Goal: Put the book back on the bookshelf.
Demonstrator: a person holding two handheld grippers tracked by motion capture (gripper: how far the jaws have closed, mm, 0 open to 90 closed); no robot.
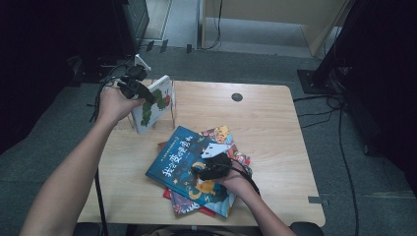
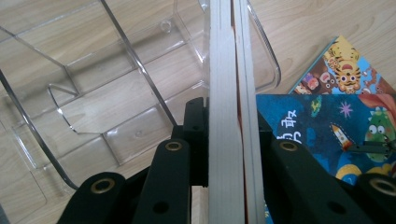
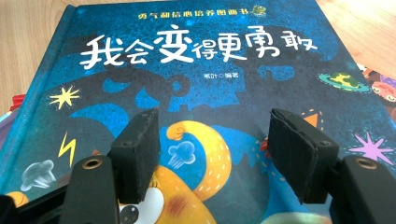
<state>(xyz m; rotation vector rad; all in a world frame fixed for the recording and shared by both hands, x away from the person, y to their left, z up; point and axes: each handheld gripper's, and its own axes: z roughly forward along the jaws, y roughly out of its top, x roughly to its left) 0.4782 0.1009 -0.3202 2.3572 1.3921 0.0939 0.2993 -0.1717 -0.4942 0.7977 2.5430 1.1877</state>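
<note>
While my left gripper (image 1: 140, 91) clamps a white picture book (image 1: 156, 102) by its page edge, I see the book standing upright near the tabletop's (image 1: 275, 128) far left corner, over a clear acrylic book stand (image 2: 116, 93). The cover is white with a green caterpillar shape and a red patch. In the left gripper view the pale page block and thin cover boards run straight up between the two black jaws, which press on both sides of it. Through the stand's transparent dividers I can see the wood grain below.

My right gripper (image 3: 212, 154) hangs just above a blue hardcover (image 1: 194, 169) that tops a loose stack of picture books (image 1: 226, 142) near the middle of the tabletop's near edge. Its jaws stand wide apart with nothing between them. The blue cover carries large white Chinese characters, a yellow curled shape, stars and a lightning bolt. Under it, a book with a tiger face (image 2: 348, 70) pokes out toward the far side, and red edges show at the near side.
</note>
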